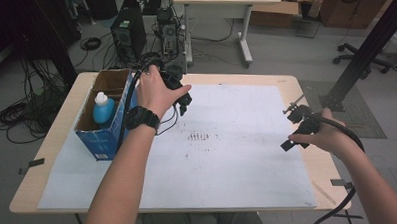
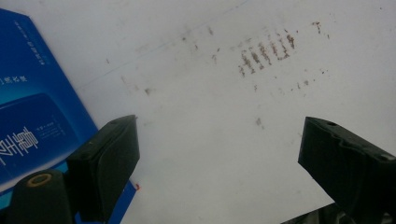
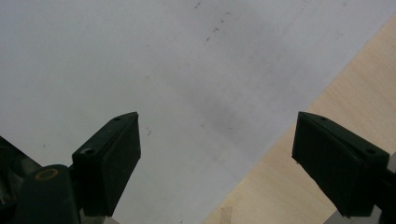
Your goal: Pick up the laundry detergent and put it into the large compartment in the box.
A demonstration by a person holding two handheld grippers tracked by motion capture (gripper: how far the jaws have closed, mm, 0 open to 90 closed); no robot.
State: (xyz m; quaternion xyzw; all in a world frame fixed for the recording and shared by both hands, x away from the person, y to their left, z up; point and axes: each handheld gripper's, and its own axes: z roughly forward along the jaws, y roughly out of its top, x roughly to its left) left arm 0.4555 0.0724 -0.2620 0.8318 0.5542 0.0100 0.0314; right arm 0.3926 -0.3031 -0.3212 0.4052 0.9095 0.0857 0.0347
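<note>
The blue cardboard box [image 1: 101,138] stands open-topped at the left side of the table, its inside plain brown board split by a divider into compartments. In the near compartment a rounded blue plastic bottle [image 1: 102,111] with a white cap stands upright. The box's outer wall is glossy printed card with pale lettering, and in the left gripper view its flat blue side [image 2: 32,116] fills the left edge, just beside the left jaw.

The left gripper [image 1: 182,102] hovers just right of the box over the white sheet, held in a hand with a black wristwatch [image 1: 142,118] on the wrist. Its two blocky matte-black jaws stand wide apart with nothing between them [image 2: 219,154].

Under it lies a large white paper sheet [image 1: 235,158], smooth but scuffed, with a cluster of short brown stripe-like marks [image 1: 199,137] near its middle. The sheet covers most of a pale wooden table [image 1: 61,112] with rounded corners.

The right gripper [image 1: 291,127] is well apart, over the sheet's right edge; its wedge-shaped black jaws are also spread wide and empty [image 3: 217,154], above paper and light-grained wood.
</note>
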